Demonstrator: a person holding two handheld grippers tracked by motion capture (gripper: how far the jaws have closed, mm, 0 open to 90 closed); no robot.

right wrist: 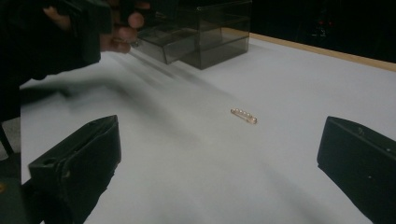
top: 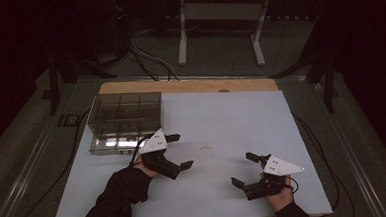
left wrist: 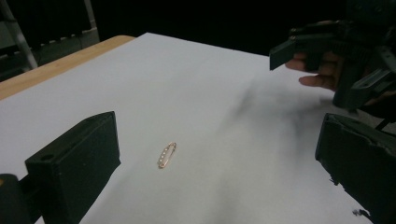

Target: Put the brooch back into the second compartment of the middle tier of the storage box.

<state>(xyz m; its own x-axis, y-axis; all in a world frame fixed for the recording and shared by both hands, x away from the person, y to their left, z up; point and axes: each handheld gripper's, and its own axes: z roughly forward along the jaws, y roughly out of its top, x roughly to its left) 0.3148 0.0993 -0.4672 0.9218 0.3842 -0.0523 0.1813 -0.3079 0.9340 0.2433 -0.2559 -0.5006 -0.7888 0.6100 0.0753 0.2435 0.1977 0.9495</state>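
Near edge, high view: right gripper (top: pixel 246 170) held low at the table's front right, jaws spread wide apart, nothing between them; grey plate on top, cable trailing off the side. Left gripper (top: pixel 180 150) sits a little further in, front left of centre, jaws likewise wide apart and empty; dark sleeve (top: pixel 116 198) runs back to the bottom edge.

Between the two grippers, approx. mid-table: small gold hair clip (top: pixel 204 148) w/ a row of pale beads, lying flat on the white table surface (top: pixel 231 116). It is apart from both grippers, nearer the left one. Left gripper view: hair clip (left wrist: pixel 166 155) lies ahead, between the two black jaws, untouched; the right gripper (left wrist: pixel 322 70) and its hand show beyond, upper right. Right gripper view: hair clip (right wrist: pixel 243 115) lies ahead, between that gripper's jaws, also untouched. Nothing stands between either gripper and the clip.

Further back, left: clear smoky plastic box (top: pixel 125 121) w/ inner dividers, standing on the table just behind the left gripper. Right gripper view shows the box (right wrist: pixel 205 32) behind the left hand.

Beyond: wooden strip (top: pixel 190 85) along the table's far edge, then floor cables (top: pixel 148 61) and a white metal frame (top: pixel 221 22) in the dark.
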